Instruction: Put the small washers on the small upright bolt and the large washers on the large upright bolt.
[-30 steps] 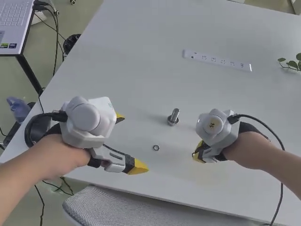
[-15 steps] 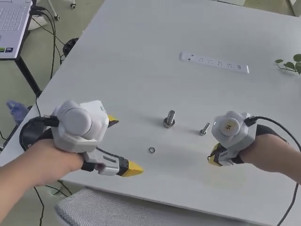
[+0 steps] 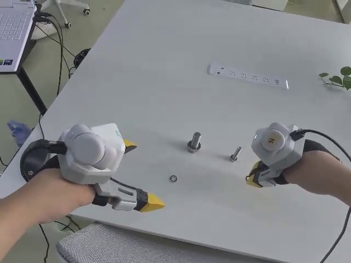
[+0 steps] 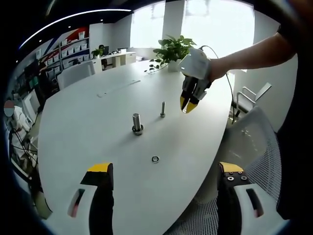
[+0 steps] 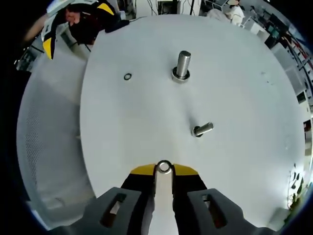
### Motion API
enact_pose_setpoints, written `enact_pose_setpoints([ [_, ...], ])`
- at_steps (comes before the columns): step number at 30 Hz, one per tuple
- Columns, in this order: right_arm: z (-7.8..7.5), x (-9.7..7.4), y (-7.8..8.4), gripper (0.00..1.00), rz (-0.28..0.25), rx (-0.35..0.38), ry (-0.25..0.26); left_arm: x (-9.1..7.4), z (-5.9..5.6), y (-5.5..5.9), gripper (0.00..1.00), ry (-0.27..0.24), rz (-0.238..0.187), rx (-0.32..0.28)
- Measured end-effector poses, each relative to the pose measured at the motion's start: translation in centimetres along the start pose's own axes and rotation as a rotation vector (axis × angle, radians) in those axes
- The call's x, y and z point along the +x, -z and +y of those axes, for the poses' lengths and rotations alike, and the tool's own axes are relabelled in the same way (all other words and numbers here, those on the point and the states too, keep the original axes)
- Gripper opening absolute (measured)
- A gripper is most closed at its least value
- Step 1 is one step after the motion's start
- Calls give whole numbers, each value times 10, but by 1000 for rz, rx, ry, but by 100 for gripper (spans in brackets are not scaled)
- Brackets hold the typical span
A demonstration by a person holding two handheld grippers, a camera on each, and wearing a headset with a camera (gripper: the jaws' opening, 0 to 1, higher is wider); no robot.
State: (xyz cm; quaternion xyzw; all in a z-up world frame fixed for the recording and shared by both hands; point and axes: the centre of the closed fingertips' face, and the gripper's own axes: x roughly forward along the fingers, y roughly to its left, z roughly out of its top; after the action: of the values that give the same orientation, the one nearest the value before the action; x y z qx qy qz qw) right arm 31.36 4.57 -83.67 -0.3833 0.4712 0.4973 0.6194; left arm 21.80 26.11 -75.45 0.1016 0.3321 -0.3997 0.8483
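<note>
Holding a washer (image 5: 164, 167) in its pinched tips, the right gripper (image 3: 254, 179) is hovering at centre right, near the small bolt (image 3: 236, 153). One ring (image 5: 175, 76) seems to be sitting on the big bolt (image 3: 194, 141), mid-frame. A loose washer (image 3: 173, 178) is lying below it, not yet placed. The left gripper (image 3: 141, 173), lower left, is gaping wide. The number on the yellow sticker (image 3: 270, 141) is too blurry to read.

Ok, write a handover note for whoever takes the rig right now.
Left gripper: open, empty.
Right gripper: shut on a washer, near the small bolt.
Large bolt and small bolt stand on the table; a loose washer lies in front of the large one.
Done: one washer gripped.
Left: place it, then the loose one, each on its matching bolt.
</note>
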Motion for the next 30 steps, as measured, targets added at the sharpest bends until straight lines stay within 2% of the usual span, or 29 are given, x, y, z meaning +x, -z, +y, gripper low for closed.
enact_pose_setpoints([
  [8,-16,-13,-14,12,-17,15,27,1,1,0,87,-2,1,-4],
  [11,-23,-16,-18,12,-19,13,32,0,1,-4,87,5,-16,-26],
  [14,-28,-18,-22,12,-20,1,44,-1,4,-1,87,-6,-6,-11],
  [24,-40,-28,-38,12,-43,7,58,-3,3,-1,88,-9,-16,-23],
  [30,-44,-26,-45,12,-48,0,55,-2,1,0,90,-8,-18,-37],
])
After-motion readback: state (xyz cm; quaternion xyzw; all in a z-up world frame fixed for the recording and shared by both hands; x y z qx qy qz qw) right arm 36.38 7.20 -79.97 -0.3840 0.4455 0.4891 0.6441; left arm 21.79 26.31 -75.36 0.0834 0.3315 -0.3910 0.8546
